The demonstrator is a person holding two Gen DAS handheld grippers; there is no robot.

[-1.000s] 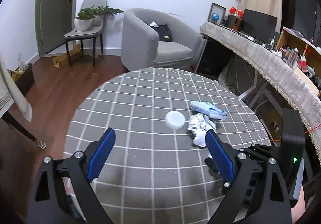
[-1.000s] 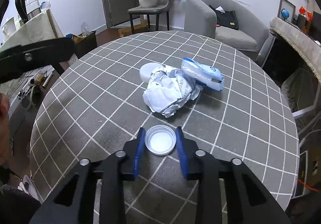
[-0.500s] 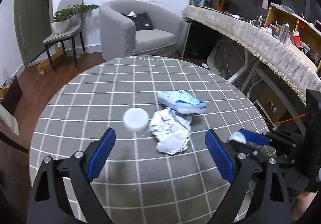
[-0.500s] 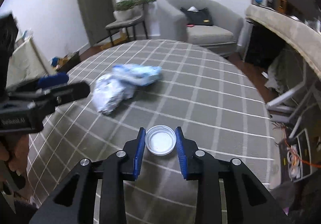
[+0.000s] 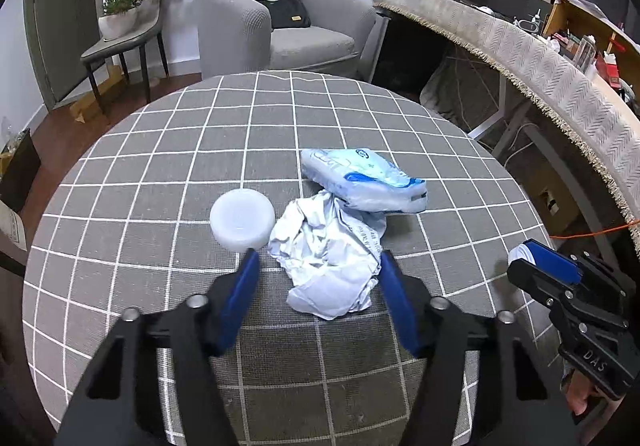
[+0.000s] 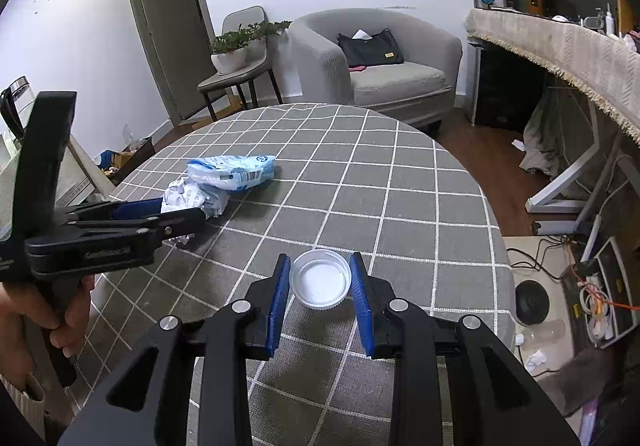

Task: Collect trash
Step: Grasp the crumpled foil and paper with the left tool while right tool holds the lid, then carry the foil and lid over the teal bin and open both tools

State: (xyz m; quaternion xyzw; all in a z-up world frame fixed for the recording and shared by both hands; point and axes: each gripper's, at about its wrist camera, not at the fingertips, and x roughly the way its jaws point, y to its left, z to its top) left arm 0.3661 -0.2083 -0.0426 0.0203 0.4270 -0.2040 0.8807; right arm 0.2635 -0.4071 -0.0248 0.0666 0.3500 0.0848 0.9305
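Note:
A crumpled white paper wad (image 5: 330, 270) lies mid-table, with a blue-and-white plastic packet (image 5: 364, 182) behind it and a white round lid (image 5: 242, 217) to its left. My left gripper (image 5: 320, 270) is open, its blue pads either side of the wad. My right gripper (image 6: 320, 282) is shut on a white bottle cap (image 6: 320, 278) and holds it above the table's right edge; it shows in the left wrist view (image 5: 536, 266). The wad (image 6: 196, 198) and packet (image 6: 232, 172) also show in the right wrist view.
The round table has a grey checked cloth (image 5: 160, 150). A grey armchair (image 5: 276, 34) and a chair with a plant (image 5: 124, 26) stand behind it. A long desk (image 5: 540, 58) runs along the right. Cables and a power strip (image 6: 600, 286) lie on the floor right.
My left gripper has moved in over the paper wad and its jaws have narrowed around it. My right gripper has carried the cap off to the table's right side.

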